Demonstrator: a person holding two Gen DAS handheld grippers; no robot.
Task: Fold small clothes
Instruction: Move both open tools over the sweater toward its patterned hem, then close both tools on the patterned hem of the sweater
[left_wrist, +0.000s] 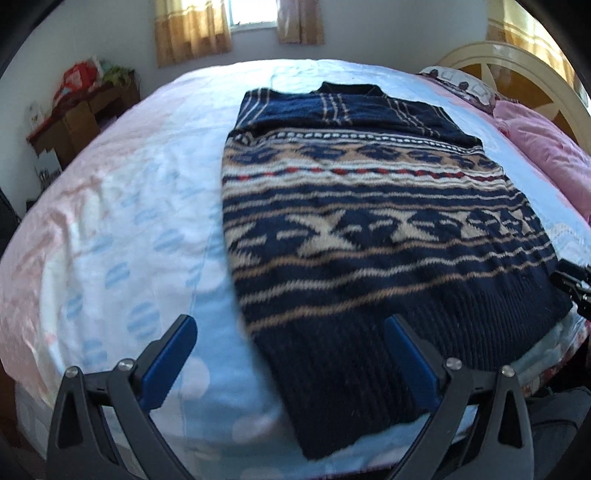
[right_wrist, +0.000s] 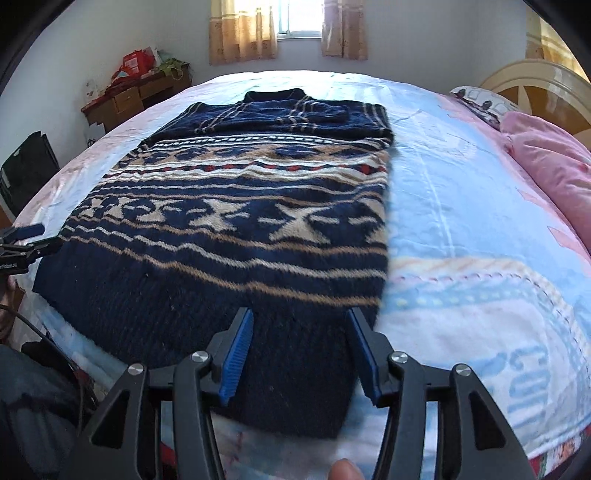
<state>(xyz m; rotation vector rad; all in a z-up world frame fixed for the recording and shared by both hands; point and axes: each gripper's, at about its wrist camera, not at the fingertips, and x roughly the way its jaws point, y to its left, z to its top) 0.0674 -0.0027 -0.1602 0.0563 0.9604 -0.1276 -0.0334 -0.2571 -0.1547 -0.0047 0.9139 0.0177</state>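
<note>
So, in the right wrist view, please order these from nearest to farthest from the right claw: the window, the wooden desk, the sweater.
1. Sweater: directly under and ahead of the right claw, flat on the bed.
2. Desk: beyond the bed, far left.
3. Window: on the back wall, top centre, between curtains.

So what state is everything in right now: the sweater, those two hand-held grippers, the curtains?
Sweater: flat on the bed, sleeves folded across the chest, body not yet folded.
Left hand-held gripper: open, empty, at the sweater's hem corner.
Right hand-held gripper: open, empty, over the hem.
Curtains: drawn apart.
</note>
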